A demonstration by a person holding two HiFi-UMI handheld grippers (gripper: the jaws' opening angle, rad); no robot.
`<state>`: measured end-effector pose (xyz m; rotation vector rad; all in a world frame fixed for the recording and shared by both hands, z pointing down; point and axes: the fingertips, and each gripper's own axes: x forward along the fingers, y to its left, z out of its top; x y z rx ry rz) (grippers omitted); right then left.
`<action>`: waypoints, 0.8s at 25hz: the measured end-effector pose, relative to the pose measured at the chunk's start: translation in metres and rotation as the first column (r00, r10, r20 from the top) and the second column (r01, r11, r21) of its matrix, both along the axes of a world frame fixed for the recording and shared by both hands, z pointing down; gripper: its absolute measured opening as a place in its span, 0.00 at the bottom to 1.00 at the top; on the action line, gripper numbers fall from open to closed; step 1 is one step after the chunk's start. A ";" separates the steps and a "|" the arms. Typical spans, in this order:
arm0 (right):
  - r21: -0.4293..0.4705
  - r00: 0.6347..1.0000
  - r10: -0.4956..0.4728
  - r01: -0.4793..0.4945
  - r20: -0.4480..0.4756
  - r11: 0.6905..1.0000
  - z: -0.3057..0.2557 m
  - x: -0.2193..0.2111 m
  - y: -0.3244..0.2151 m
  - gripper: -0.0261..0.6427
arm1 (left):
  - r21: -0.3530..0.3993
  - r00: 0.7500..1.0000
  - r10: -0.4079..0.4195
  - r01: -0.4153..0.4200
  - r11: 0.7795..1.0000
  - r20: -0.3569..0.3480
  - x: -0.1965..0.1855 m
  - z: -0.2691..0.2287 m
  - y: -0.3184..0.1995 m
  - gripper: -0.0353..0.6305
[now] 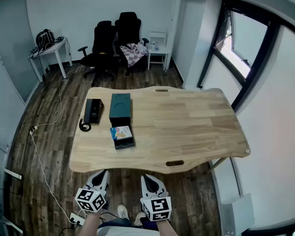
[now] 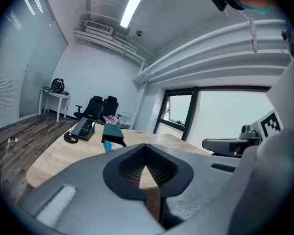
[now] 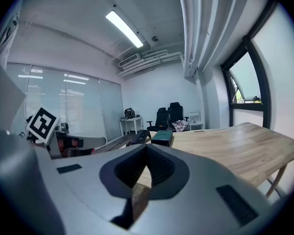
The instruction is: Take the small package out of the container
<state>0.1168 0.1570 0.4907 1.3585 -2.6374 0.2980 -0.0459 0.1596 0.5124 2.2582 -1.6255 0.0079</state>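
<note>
A wooden table (image 1: 187, 127) is the biggest thing in front of me. On its left part stands a dark teal box (image 1: 120, 107), and directly at its near side is a low dark container (image 1: 125, 143), open on top. I can't tell if these two touch.

The small pkg (image 1: 121, 132) lies inside this container. It is flat and approx. rectangular, w/ a light blue face and some yellow and pink print; the print is too small to read. In the left gripper view only its blue corner (image 2: 112, 145) shows under the teal box.

Count: 1 pkg, 1 container, 1 teal box, 1 black desk phone (image 1: 93, 110) w/ a coiled cord left of the box, and 2 black office chairs (image 1: 113, 43) at the back wall.

My L gripper (image 1: 100, 176) and R gripper (image 1: 150, 180) are both low, before the table's near edge and not over the top. The pkg is well apart from them, ahead and between them, a bit closer to the L side. On both grippers my fingers are pressed together and hold nothing.
</note>
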 end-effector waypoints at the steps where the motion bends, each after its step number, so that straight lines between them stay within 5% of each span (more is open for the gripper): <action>1: -0.002 1.000 -0.001 0.001 -0.001 1.000 0.000 0.001 0.000 0.05 | -0.002 1.000 -0.002 0.002 1.000 -0.002 0.000 0.000 0.000 0.05; 11: -0.002 1.000 -0.008 0.008 0.015 1.000 0.000 0.009 -0.003 0.05 | 0.034 0.999 -0.016 0.018 0.999 -0.043 0.000 -0.008 0.000 0.05; 20: -0.019 0.998 0.012 -0.011 0.068 1.000 0.009 0.016 -0.034 0.05 | 0.037 1.000 -0.025 0.025 0.999 0.003 -0.001 -0.004 -0.023 0.05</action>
